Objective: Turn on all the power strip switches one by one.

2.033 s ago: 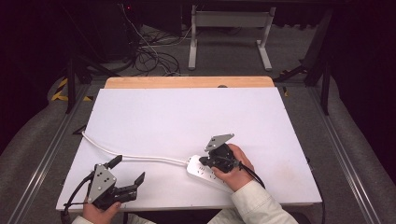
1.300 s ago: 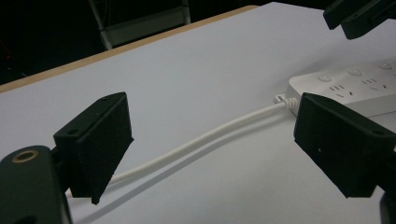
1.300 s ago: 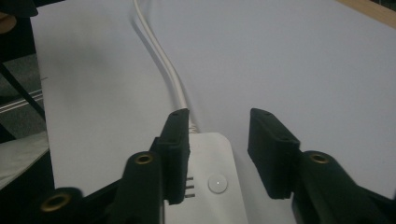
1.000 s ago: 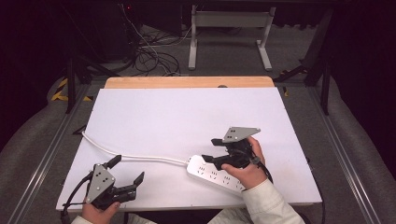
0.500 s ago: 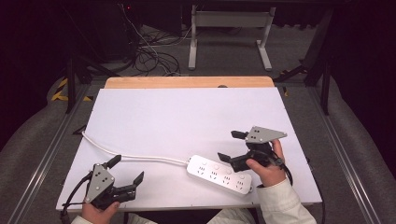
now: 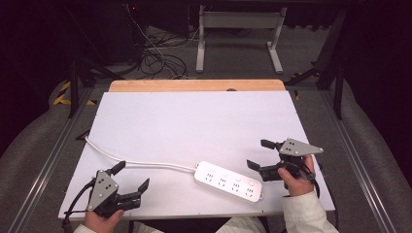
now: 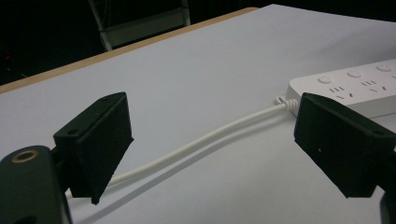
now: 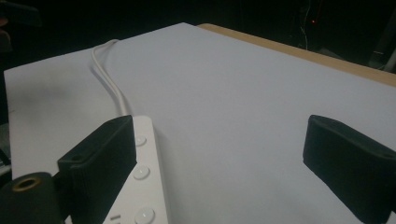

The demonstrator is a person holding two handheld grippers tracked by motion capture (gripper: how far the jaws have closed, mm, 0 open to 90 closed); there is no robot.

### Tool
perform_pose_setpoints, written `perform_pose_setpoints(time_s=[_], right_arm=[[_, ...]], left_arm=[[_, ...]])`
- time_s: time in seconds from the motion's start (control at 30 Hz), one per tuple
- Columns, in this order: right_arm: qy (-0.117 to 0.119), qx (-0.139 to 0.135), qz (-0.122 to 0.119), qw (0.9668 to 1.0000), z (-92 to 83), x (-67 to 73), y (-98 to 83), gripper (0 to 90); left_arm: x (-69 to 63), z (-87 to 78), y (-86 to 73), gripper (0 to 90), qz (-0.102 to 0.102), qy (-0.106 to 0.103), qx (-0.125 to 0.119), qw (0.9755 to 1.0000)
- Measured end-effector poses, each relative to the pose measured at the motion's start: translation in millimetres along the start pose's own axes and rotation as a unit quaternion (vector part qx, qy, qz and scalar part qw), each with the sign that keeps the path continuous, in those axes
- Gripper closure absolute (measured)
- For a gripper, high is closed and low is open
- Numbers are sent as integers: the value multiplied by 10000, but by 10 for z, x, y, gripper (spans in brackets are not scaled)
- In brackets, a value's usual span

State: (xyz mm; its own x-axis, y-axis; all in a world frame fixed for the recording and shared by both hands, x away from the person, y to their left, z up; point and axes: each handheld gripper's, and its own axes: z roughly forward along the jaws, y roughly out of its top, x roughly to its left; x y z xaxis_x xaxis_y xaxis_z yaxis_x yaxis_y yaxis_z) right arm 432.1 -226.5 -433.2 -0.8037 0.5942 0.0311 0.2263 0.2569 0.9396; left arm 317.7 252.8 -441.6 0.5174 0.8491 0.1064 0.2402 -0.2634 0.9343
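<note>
Darkness swallows most of the room beyond the bench (image 6: 194, 121), so I can only pick out a tangle of cables (image 6: 160, 63) on the floor and a pale metal stand (image 6: 238, 34) whose top is cut off. On the white sheet covering the bench lies the power strip (image 6: 228, 181), near the front edge and angled toward the right. Its white cord (image 6: 141, 162) curves away to the left edge, where I lose its end.

My right gripper (image 6: 261, 156) sits just beside the strip's right end without touching it. Its fingers have just been opening and now stand wide, with nothing between them. In the right gripper view one finger (image 8: 100, 161) hides part of the strip's near end (image 8: 140, 186).

My left gripper (image 6: 131, 177) rests at the front left corner with its fingers spread wide and empty. In the left gripper view the cord (image 7: 201, 144) runs behind them, and the far finger (image 7: 343, 140) covers part of the strip (image 7: 355, 88).
</note>
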Motion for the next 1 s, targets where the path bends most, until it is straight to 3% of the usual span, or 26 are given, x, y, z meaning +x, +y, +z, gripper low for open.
perform_pose_setpoints(time_s=[0.4, 0.63, 0.8, 1.0], right_arm=[[-183, 210, 53, 9996, -172, -167, -376, 101], [-229, 392, 88, 9989, -241, -243, -555, 101], [-196, 395, 251, 9987, -297, -269, -674, 101], [-349, 370, 229, 9984, -280, -253, -633, 101]], left_arm=[[64, -3, -22, 110, -110, -22, 33, 9999], [125, -28, -77, 103, -294, -20, 91, 9995], [122, -14, -111, 104, -155, 38, 121, 9998], [127, 29, -117, 103, -113, 7, 262, 9996]])
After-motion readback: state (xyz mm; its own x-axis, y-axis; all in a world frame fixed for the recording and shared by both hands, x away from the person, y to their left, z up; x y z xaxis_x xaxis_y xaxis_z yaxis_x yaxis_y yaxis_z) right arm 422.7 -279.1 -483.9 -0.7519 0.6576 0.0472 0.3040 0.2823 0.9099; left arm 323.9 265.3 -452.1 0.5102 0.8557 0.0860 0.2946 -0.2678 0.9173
